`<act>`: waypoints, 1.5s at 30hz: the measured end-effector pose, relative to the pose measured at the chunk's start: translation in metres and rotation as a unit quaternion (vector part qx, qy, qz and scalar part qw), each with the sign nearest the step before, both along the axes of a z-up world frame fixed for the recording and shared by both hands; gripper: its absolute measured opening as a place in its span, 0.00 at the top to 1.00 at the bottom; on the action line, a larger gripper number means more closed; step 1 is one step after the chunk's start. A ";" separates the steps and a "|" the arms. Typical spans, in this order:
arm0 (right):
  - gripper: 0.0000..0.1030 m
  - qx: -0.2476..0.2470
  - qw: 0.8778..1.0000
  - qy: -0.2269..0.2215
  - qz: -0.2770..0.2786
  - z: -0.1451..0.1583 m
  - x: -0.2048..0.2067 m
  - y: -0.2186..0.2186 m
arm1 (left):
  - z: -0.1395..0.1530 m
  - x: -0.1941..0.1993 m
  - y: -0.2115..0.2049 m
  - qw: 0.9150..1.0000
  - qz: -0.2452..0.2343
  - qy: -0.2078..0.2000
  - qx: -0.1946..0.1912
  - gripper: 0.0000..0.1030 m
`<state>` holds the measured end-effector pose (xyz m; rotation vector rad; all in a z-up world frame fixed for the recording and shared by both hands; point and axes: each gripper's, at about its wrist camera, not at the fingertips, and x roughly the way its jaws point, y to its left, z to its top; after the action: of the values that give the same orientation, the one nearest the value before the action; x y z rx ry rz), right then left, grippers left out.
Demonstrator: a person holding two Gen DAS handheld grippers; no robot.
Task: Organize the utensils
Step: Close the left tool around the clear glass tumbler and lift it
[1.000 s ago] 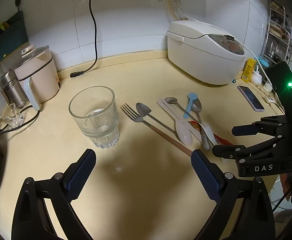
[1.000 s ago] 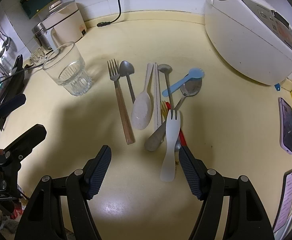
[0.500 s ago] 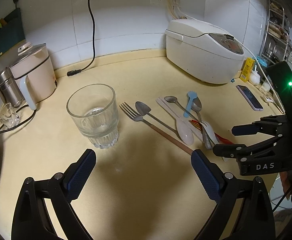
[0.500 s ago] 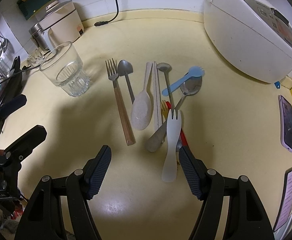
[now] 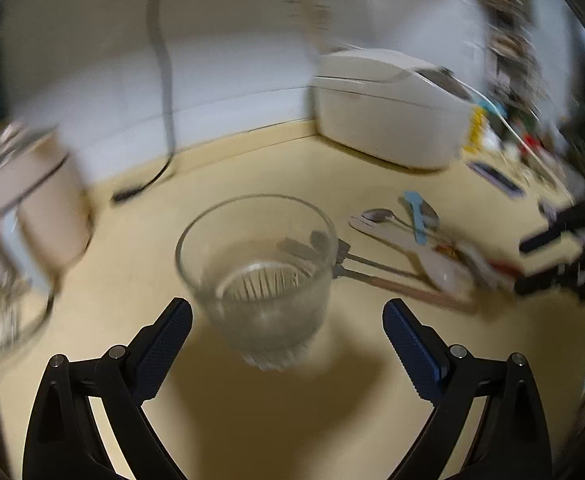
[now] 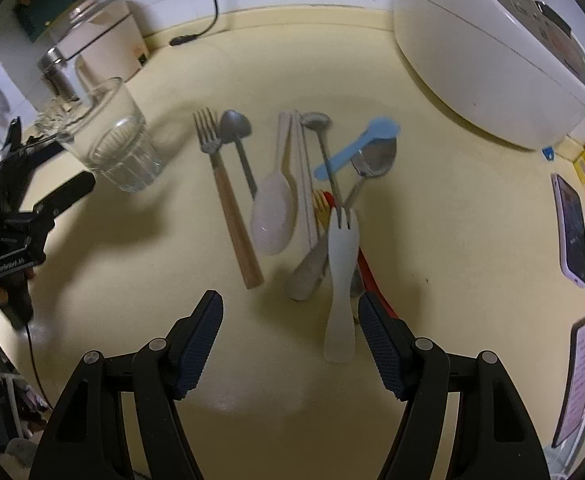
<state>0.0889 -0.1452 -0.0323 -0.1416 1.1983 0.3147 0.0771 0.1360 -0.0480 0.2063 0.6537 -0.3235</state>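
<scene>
no legible text, labels blurred

Left view sits low, close to the glass (image 5: 258, 276) — right looks down on the utensils (image 6: 288, 196).

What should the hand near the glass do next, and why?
Probably ease the left gripper a little further forward so its open jaws sit either side of the glass, then close. The glass stands upright and empty right in front of the fingers, not yet between them, and the utensils all lie loose on the counter.
</scene>
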 end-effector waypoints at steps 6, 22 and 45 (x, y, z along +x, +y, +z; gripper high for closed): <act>0.31 -0.018 0.999 0.014 -0.042 -0.006 0.005 -0.010 | -0.022 0.026 0.011 0.995 -0.098 0.003 0.015 0.04; 0.31 -0.061 0.989 0.026 -0.134 0.001 0.007 -0.018 | -0.027 0.084 0.004 0.963 -0.264 0.013 -0.062 0.02; 0.31 -0.027 0.985 -0.023 -0.169 0.039 0.002 -0.042 | -0.040 0.010 -0.038 0.952 -0.299 0.067 -0.026 0.03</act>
<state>0.0904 -0.1871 0.0064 0.0103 1.1630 -0.0187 0.0867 0.0978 -0.0876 0.3338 0.7074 -0.9430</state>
